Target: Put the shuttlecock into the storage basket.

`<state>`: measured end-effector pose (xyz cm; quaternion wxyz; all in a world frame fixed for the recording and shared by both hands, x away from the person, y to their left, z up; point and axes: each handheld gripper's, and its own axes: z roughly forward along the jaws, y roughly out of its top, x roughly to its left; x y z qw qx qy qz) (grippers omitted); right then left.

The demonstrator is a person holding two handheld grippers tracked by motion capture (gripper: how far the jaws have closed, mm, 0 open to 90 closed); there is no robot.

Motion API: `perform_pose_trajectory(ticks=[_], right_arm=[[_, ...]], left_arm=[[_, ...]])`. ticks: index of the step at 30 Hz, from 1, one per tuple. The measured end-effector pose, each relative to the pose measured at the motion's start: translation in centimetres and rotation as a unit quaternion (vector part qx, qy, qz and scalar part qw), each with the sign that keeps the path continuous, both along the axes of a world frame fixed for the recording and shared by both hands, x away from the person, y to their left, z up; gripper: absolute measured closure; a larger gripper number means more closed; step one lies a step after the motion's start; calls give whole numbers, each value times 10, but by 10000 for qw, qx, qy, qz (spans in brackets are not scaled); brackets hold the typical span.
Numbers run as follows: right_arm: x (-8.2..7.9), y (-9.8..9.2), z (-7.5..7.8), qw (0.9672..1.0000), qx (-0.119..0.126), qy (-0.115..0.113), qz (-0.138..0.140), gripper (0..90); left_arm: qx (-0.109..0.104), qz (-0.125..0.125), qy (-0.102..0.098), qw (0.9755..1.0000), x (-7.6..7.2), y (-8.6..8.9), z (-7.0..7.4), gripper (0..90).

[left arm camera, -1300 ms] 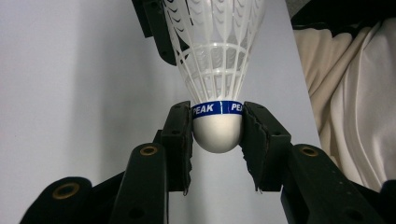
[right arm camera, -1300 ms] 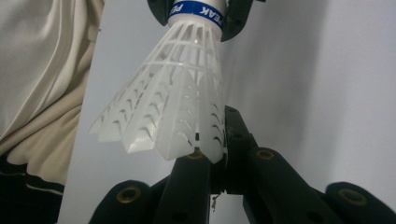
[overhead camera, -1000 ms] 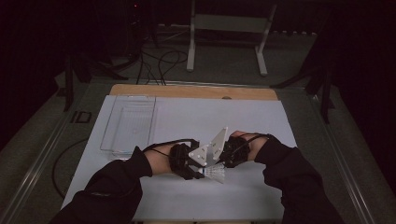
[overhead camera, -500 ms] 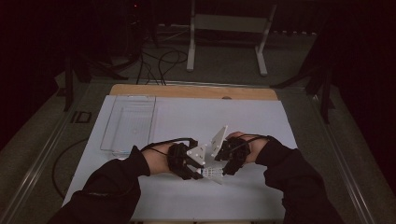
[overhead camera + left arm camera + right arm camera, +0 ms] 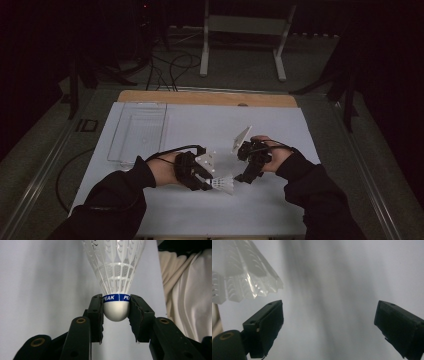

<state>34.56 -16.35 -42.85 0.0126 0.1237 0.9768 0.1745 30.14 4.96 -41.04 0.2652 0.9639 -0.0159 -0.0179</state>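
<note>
A white plastic shuttlecock (image 5: 114, 270) with a blue band stands between my left gripper's (image 5: 116, 311) jaws, which are shut on its rounded white cork. In the high view the shuttlecock (image 5: 223, 184) lies level just above the white sheet, skirt pointing right, with my left gripper (image 5: 206, 181) at its base. My right gripper (image 5: 243, 177) hovers just right of the skirt. Its jaws have just been opening and now stand wide with nothing between them (image 5: 328, 320). The skirt's edge (image 5: 244, 280) shows off to their upper left.
A clear plastic tray (image 5: 137, 132) rests at the sheet's back left. A wooden strip (image 5: 207, 97) runs along the table's far edge. A metal stand (image 5: 245, 30) and cables (image 5: 170, 65) occupy the floor behind. Pale cloth (image 5: 190, 302) hangs beside the shuttlecock.
My right gripper has let go of the shuttlecock's skirt, opened wide and drawn slightly right and down. My left gripper keeps its hold and has stayed put.
</note>
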Motion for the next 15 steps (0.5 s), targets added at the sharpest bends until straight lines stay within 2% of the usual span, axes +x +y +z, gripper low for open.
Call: perform_pose_trajectory(ticks=[3,6,10,11,14,15], right_arm=[[1,-9,-5,9991,225,-85,-338,86],[-1,-12,-7,9985,305,-94,-455,86],[-7,-23,-15,9952,463,-223,-828,86],[-8,-25,-18,9943,461,-298,-911,86],[-11,-30,-25,9920,475,-343,-1122,82],[-12,-32,-28,9916,510,-264,-1162,80]], left_arm=[[69,219,131,9997,3,6,-2,656],[81,245,152,9996,3,7,-2,656],[160,431,310,9985,5,14,-3,656],[135,460,293,9984,5,15,-2,657],[99,642,389,9971,7,20,-1,656],[86,679,412,9968,8,22,-1,656]])
